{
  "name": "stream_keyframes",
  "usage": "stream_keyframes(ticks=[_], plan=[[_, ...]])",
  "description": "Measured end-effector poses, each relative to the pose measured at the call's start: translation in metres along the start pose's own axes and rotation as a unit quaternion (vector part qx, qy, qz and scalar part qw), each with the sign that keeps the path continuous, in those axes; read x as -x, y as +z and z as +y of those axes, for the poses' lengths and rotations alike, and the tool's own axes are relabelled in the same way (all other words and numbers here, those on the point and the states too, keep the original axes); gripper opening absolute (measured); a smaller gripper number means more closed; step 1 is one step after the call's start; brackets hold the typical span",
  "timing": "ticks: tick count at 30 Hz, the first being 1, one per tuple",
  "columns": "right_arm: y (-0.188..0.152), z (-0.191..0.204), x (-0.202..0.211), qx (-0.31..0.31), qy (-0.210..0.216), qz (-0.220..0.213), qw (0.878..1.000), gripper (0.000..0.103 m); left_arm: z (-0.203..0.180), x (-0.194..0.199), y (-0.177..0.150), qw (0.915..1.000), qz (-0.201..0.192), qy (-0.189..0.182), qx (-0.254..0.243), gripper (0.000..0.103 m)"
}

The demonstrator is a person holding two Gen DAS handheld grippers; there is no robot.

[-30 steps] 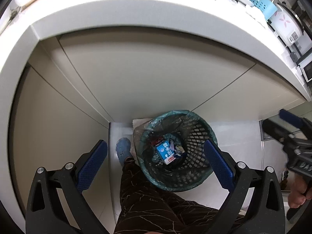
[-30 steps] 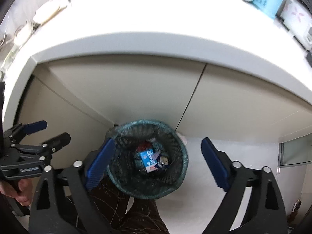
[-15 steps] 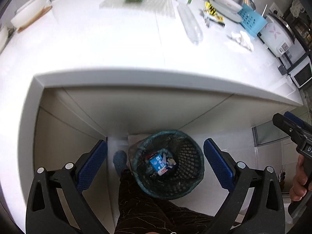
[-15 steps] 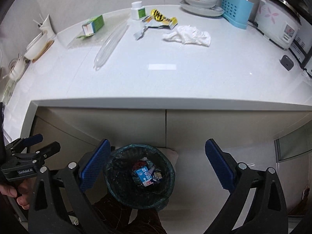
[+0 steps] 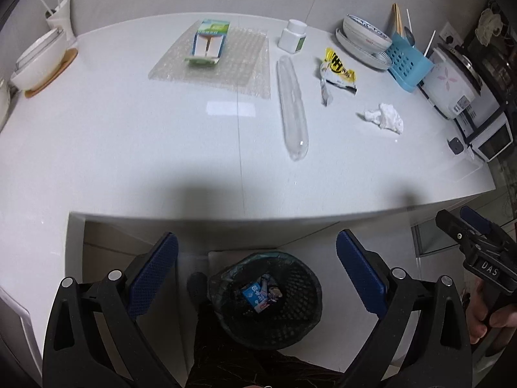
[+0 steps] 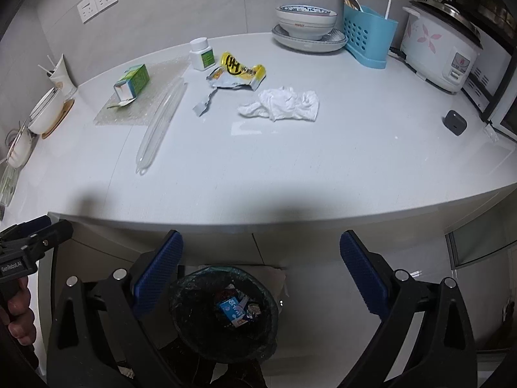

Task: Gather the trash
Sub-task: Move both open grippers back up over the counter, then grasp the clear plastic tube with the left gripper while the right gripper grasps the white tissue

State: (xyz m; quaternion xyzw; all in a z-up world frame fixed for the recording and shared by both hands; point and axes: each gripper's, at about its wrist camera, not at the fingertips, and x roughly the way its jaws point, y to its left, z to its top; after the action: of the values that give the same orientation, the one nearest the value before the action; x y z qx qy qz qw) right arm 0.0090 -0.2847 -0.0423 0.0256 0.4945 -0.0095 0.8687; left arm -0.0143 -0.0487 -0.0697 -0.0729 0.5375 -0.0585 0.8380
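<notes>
we cannot read most of the words on the trash, and the stuff deep in the bin (image 5: 290, 320) is dark and hard to make out. we only see a small blue carton (image 6: 232, 312) and some crumpled bits in there. the bin sits on the floor under the edge of the white counter (image 5: 129, 148), and our own leg covers part of it at the bottom of both views.

our left gripper (image 5: 257, 273) has its blue pads wide apart with nothing between them. our right gripper (image 6: 261, 271) is the same, spread wide and holding nothing. both hang above the bin, in front of the counter edge. each one also shows at the side of the other's view, cut off by the picture edge (we see only part of a hand on its handle).

the rest of the trash lies up on the counter: a green carton (image 5: 208, 42) on a sheet of bubble wrap (image 5: 239, 71), a long clear plastic tube (image 5: 292, 110), a torn yellow wrapper (image 6: 240, 71), and a crumpled white tissue (image 6: 284, 103). a small white bottle (image 6: 201, 54) stands near the wrapper.

at the back by the grey wall are a bowl on a plate (image 6: 307, 24), a blue holder (image 6: 368, 37) and a rice cooker (image 6: 439, 48). a dark shadow falls on the counter's front edge.
</notes>
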Motion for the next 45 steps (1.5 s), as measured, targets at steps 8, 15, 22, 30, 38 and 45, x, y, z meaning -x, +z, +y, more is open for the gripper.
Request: stream_keyframes(ticks=[8, 15, 22, 30, 38, 45], plan=[[0.035, -0.005, -0.009, -0.004, -0.008, 0.0, 1.0, 0.093, -0.007, -0.006, 0.041, 0.9999, -0.002, -0.016, 0.002, 0.097], [0.065, -0.009, -0.014, -0.003, -0.017, -0.008, 1.0, 0.093, -0.02, -0.02, 0.07, 0.9995, 0.016, -0.023, -0.015, 0.097], [0.095, -0.016, -0.021, -0.009, -0.027, -0.014, 1.0, 0.093, -0.029, -0.037, 0.096, 0.999, 0.03, -0.016, -0.03, 0.097], [0.108, -0.036, -0.043, -0.026, -0.043, -0.001, 0.999, 0.093, -0.037, -0.067, 0.115, 0.9981, 0.054, -0.005, -0.03, 0.097], [0.12, -0.056, -0.071, -0.031, -0.058, 0.016, 0.998, 0.093, -0.041, -0.097, 0.132, 0.9965, 0.076, 0.012, -0.032, 0.097], [0.132, -0.072, -0.098, -0.047, -0.056, 0.034, 0.997, 0.093, -0.04, -0.119, 0.146, 0.9953, 0.088, 0.025, -0.03, 0.097]])
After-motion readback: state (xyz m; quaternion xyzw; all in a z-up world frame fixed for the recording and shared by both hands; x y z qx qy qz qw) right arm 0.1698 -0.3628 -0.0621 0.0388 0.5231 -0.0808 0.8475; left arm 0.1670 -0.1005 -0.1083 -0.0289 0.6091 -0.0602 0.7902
